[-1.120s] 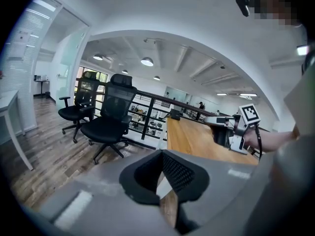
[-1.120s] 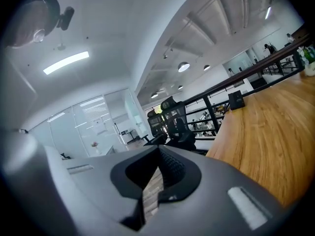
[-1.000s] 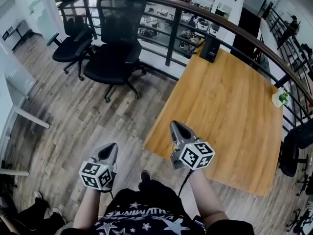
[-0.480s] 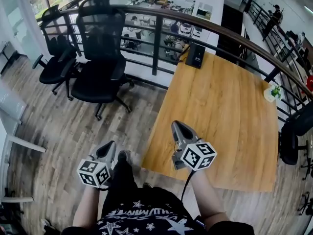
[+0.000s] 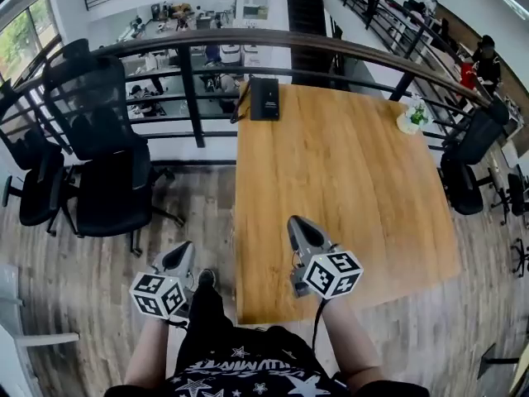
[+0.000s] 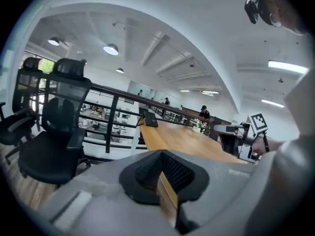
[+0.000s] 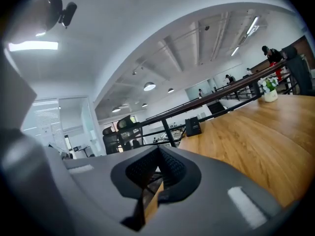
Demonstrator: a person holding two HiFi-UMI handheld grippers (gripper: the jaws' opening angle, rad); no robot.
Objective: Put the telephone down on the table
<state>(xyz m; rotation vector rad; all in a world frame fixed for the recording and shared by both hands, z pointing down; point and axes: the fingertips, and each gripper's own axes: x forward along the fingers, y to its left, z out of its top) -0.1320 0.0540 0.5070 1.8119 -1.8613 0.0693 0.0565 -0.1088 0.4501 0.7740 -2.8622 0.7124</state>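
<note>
Left tool [image 5: 183, 253]: jaws closed, nothing between them, held over the wood floor [image 5: 99, 288] just left of the bench's near corner. Right tool [image 5: 299, 226]: jaws closed, nothing held, above the near end of the bench [image 5: 372, 188]. The black telephone [image 5: 264, 99] sits at the bench's far edge beside the railing [image 5: 190, 89], well apart from my 2 tools.

You'll find the telephone [image 5: 264, 99], a black boxy unit, resting at the far left corner of the light wooden table [image 5: 347, 188], upper centre of the head view; the tabletop fills the frame's middle.
</note>
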